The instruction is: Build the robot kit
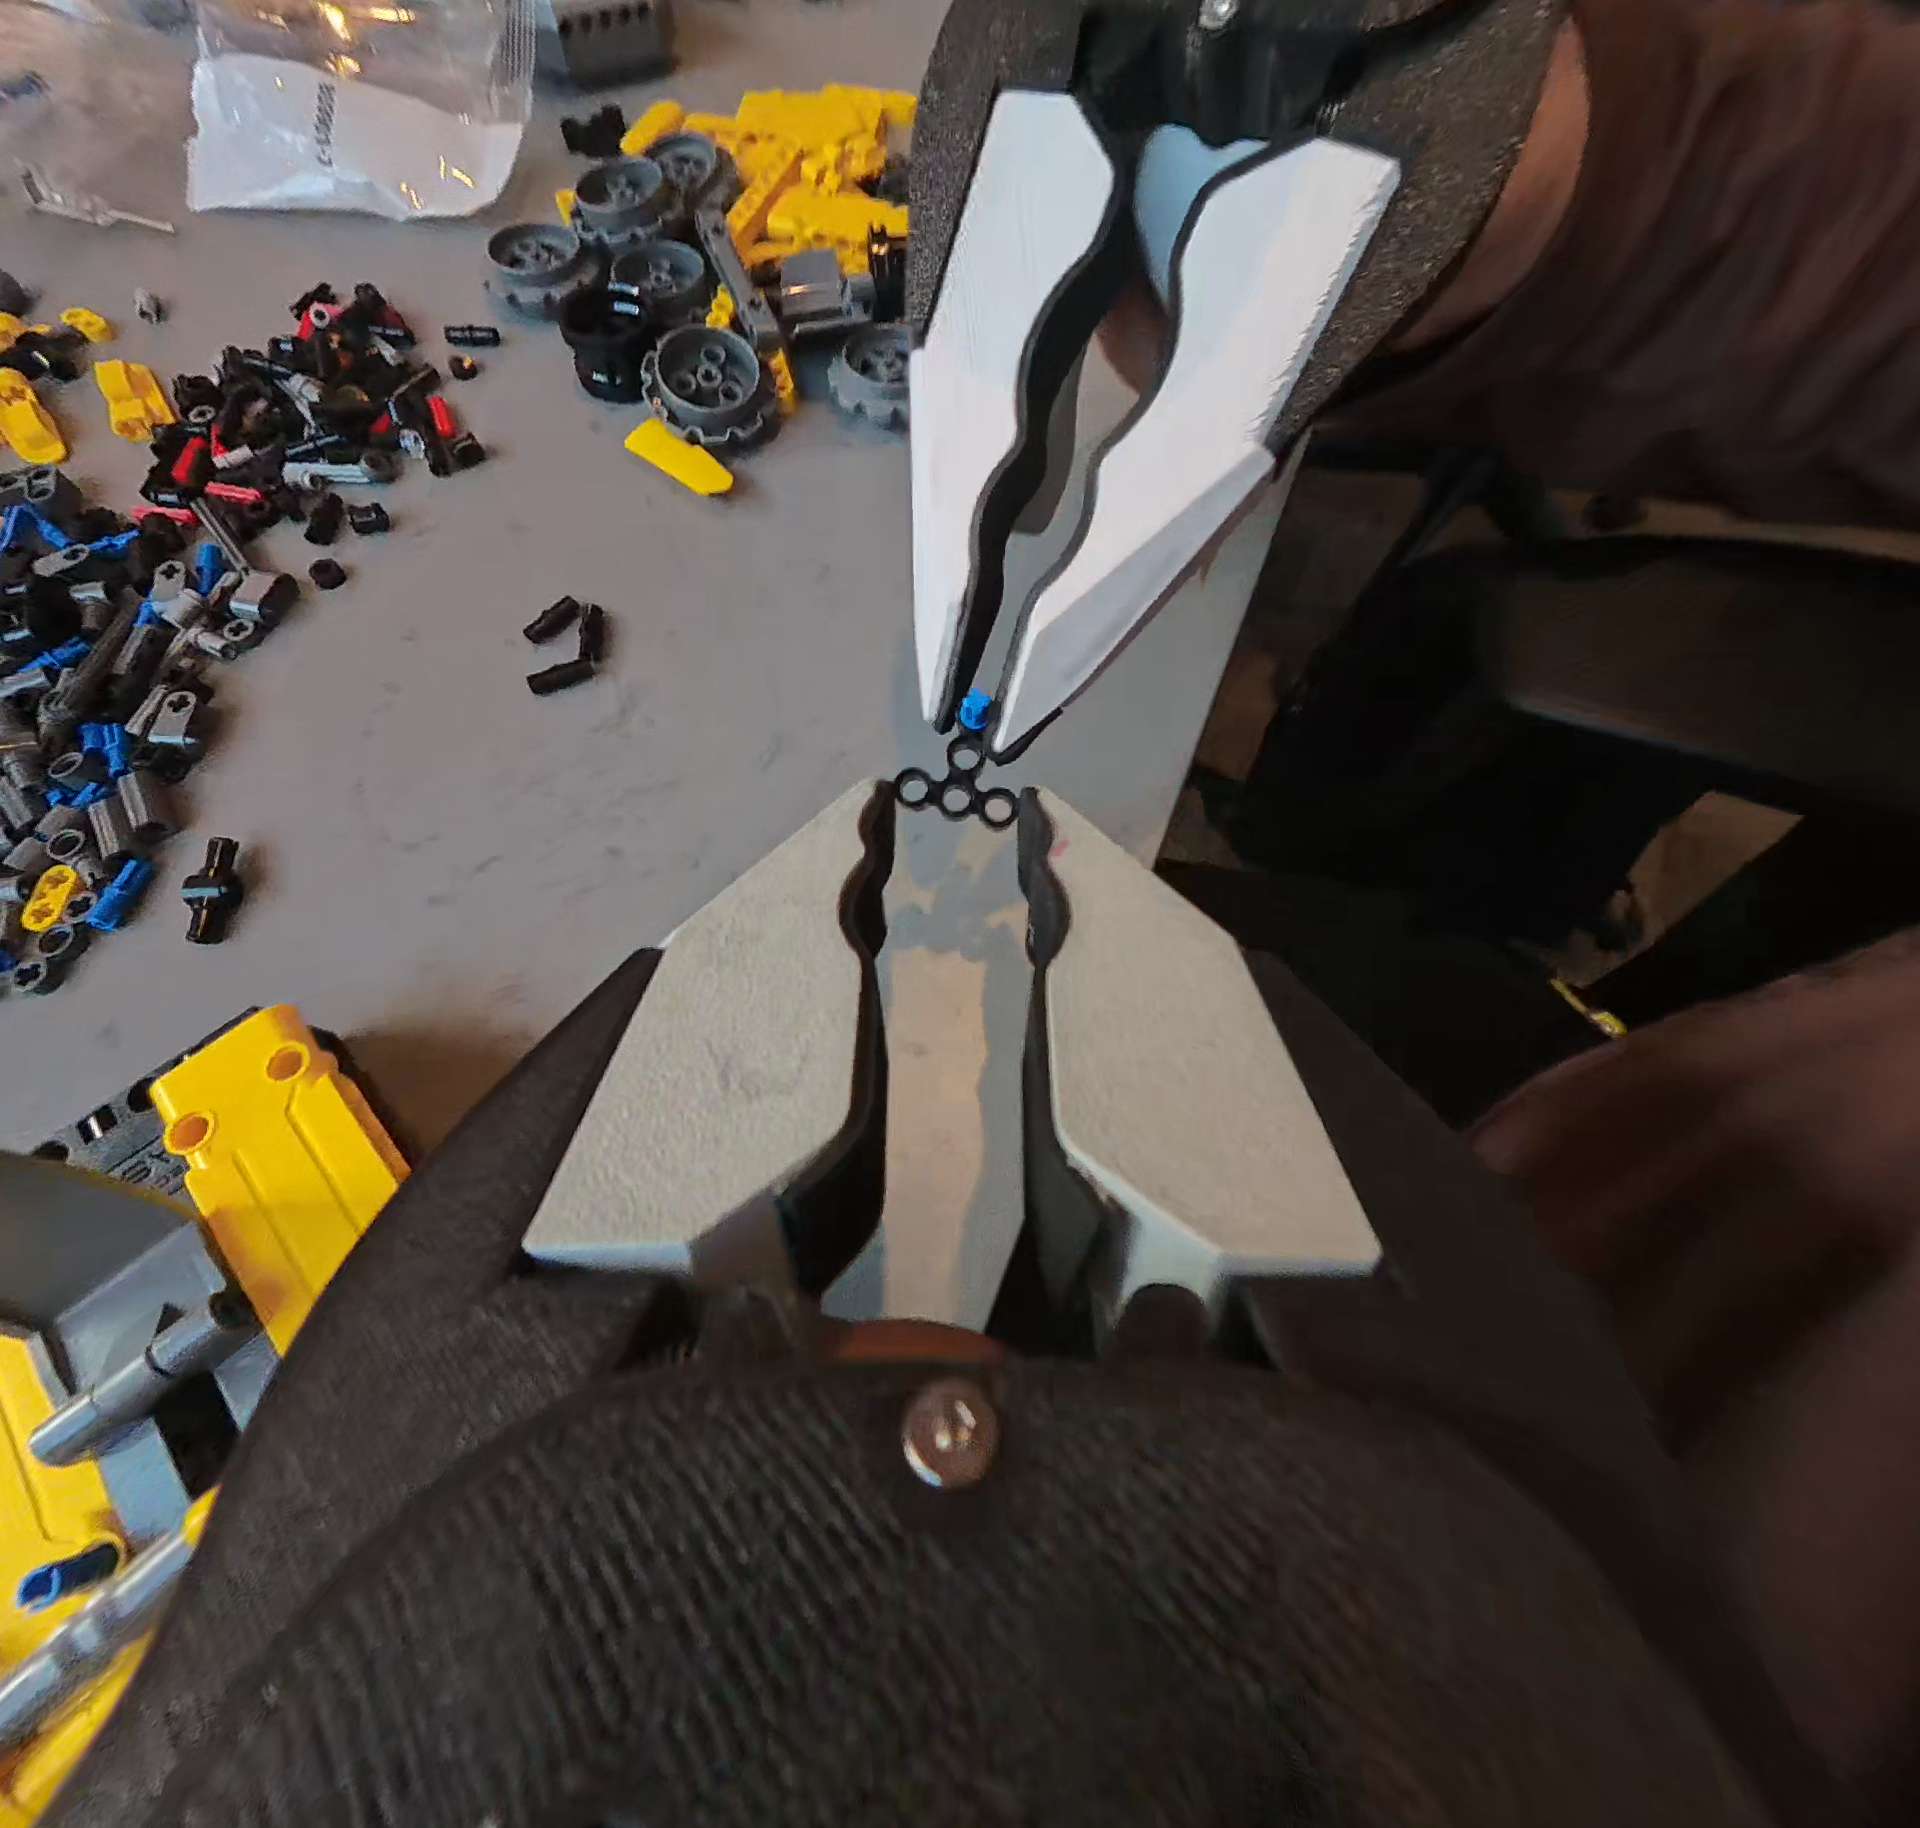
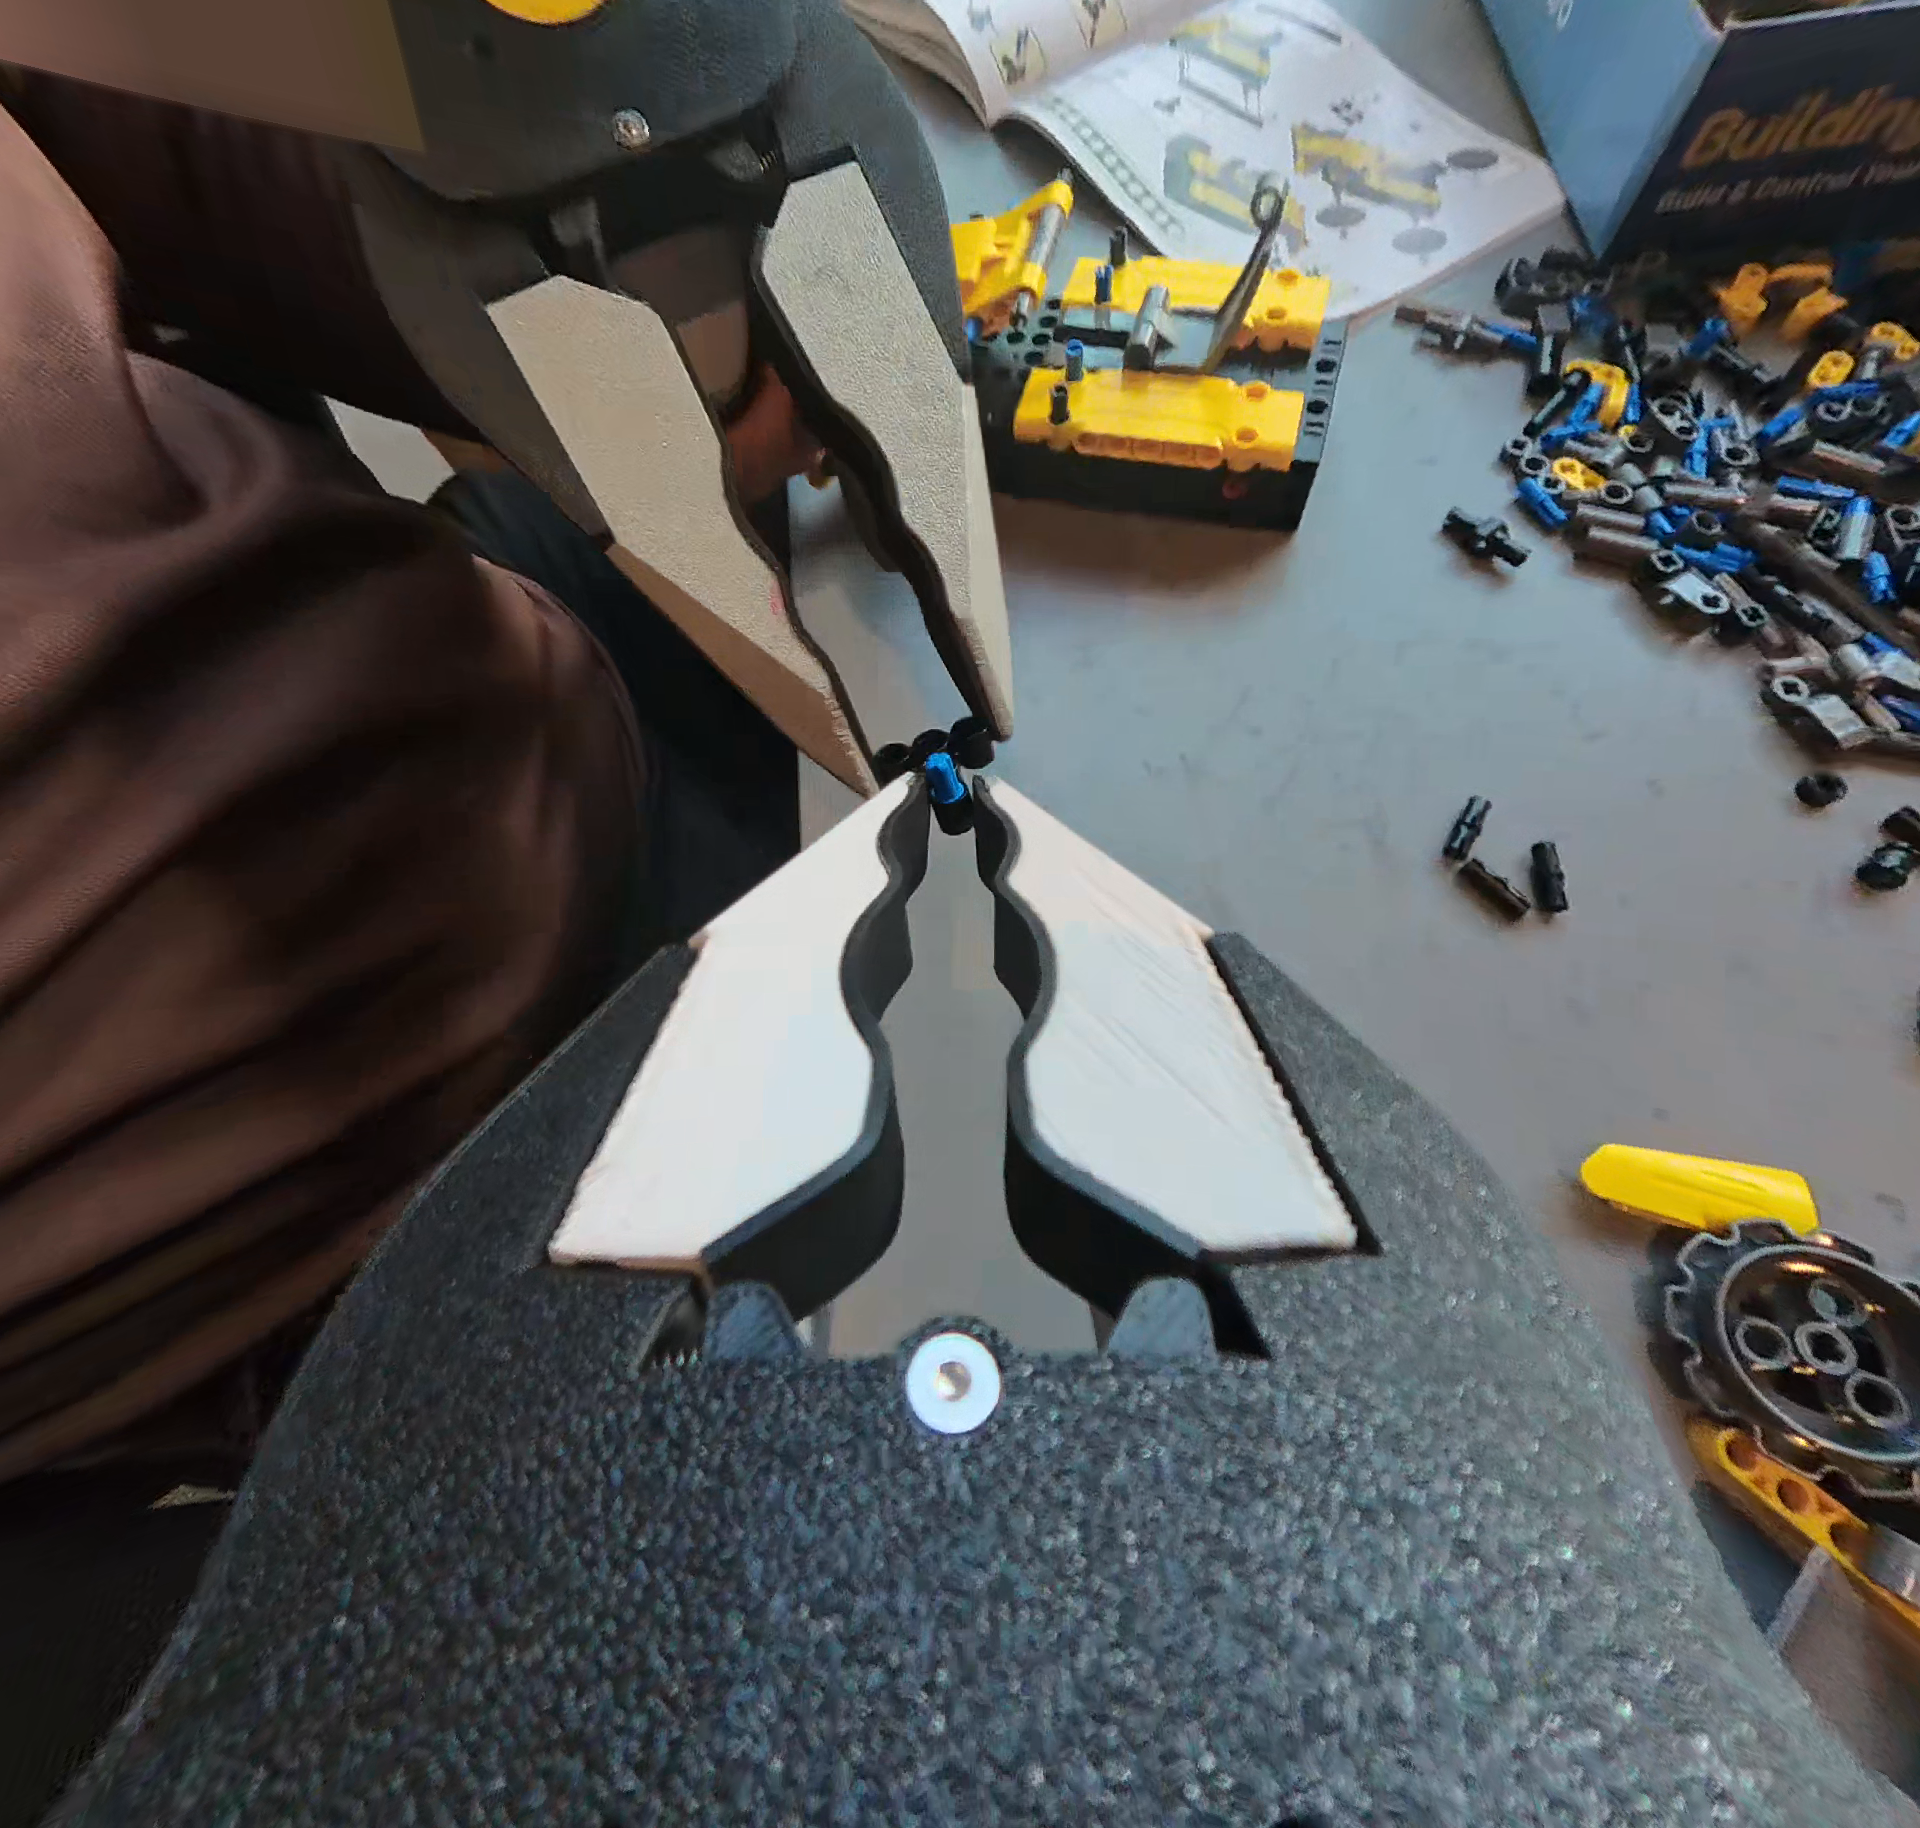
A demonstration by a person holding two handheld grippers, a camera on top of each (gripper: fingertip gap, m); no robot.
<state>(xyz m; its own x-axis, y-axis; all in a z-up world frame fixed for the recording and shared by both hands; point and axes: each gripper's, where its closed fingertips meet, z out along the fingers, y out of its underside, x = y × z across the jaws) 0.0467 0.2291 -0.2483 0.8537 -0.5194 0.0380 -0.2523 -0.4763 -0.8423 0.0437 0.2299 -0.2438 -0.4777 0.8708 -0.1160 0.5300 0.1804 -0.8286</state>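
My left gripper (image 1: 958,802) is shut on a small black T-shaped beam (image 1: 954,786) with round holes, gripped by its two end holes above the grey table's (image 1: 727,656) near edge. My right gripper (image 1: 975,727) comes in from above in the left wrist view and is shut on a blue pin (image 1: 974,710), whose tip touches the beam's top hole. In the right wrist view, my right gripper (image 2: 948,799) pinches the blue-and-black pin (image 2: 940,776). It meets the black beam (image 2: 971,736) held by the left gripper (image 2: 935,752).
The table (image 2: 1247,739) holds a partly built yellow-and-black model (image 2: 1153,396), an open booklet (image 2: 1195,95), a box (image 2: 1714,64), piles of small pins (image 2: 1766,531) (image 1: 312,407), grey wheels and yellow parts (image 1: 665,324), and a plastic bag (image 1: 343,116). A person's dark sleeve (image 2: 260,739) is close by. My two grippers' fingertips are within a few centimetres of each other.
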